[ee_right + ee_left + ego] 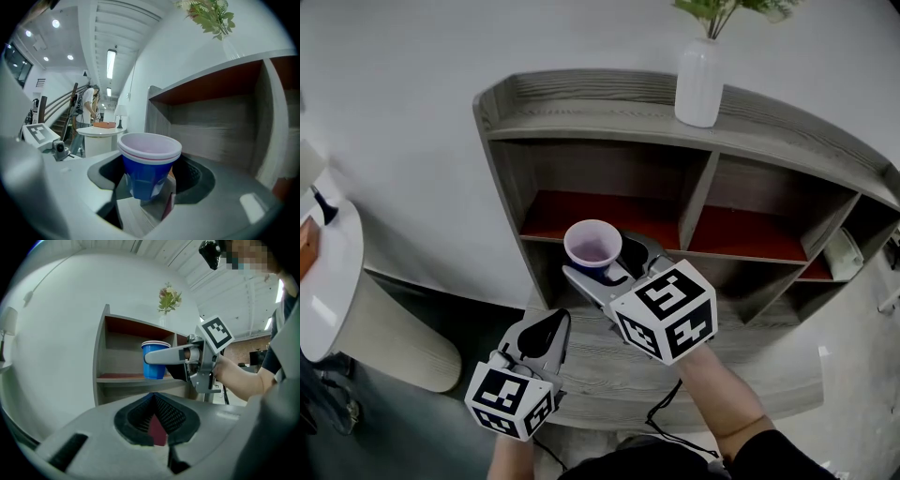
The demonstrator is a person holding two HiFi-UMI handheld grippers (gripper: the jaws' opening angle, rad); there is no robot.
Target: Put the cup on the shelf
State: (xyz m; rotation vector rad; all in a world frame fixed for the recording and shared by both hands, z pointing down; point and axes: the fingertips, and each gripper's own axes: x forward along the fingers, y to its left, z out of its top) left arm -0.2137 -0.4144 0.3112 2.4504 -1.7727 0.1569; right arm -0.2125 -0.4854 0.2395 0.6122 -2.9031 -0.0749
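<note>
blue cup (149, 171) is pinched by right gripper (611, 267) fingers before the shelf (609, 112); left gripper (542, 330) fingers are pressed together. setting it inside is needed.

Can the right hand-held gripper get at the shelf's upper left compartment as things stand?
Probably yes. The right hand-held gripper holds the cup upright just before that compartment, whose opening looks unobstructed; the left hand-held gripper hangs lower, out of the way.

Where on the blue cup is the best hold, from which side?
Probably across the side wall of the blue cup, under its white rim, level from the open front of the shelf. It stands upright and tapers downward; the right gripper holds it so.
</note>
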